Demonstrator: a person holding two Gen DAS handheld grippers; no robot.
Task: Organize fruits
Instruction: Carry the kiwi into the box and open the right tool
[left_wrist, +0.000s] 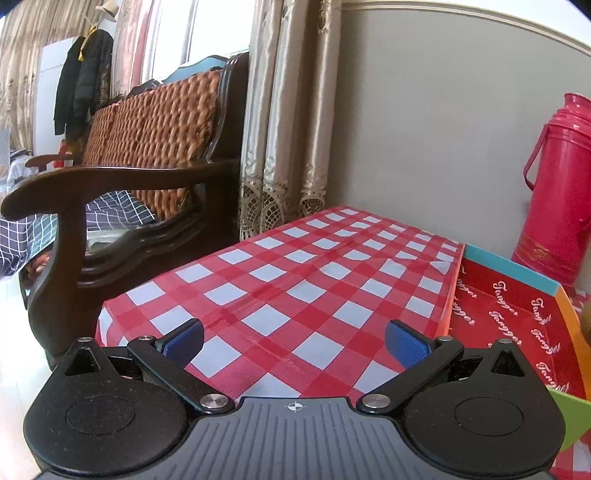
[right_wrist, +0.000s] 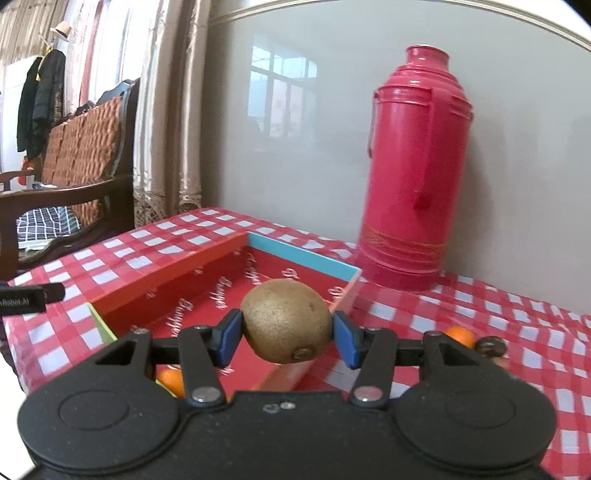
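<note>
- Right wrist view: the right claw (right_wrist: 288, 334) is clenched on a brown kiwi (right_wrist: 288, 320), one blue pad on each side of it. The fruit is carried clear above the near part of the red box (right_wrist: 166, 291), not resting in it.
- Risk: the pads meet a rounded, fuzzy skin at two small patches only; a jolt or a slackened squeeze could let the kiwi roll out and drop short of the box, or onto its near wall.
- Risk: too hard a squeeze may bruise the fruit.
- Risk: beyond the box stands a tall red thermos (right_wrist: 417, 177); a long sweep past the far blue wall could knock it.
- Beside the box on the desk (right_wrist: 480, 325) lie an orange fruit (right_wrist: 460, 335) and a dark round one (right_wrist: 490, 347), both half hidden behind the claw's linkage. Another orange piece (right_wrist: 171, 380) is largely covered, so whether it lies in the box cannot be told.
- Left wrist view: the left claw (left_wrist: 293, 341) is released and holds nothing, over the checked cloth beside the box.
- Cut off: only a brown sliver shows at this view's right edge, probably the kiwi.
</note>
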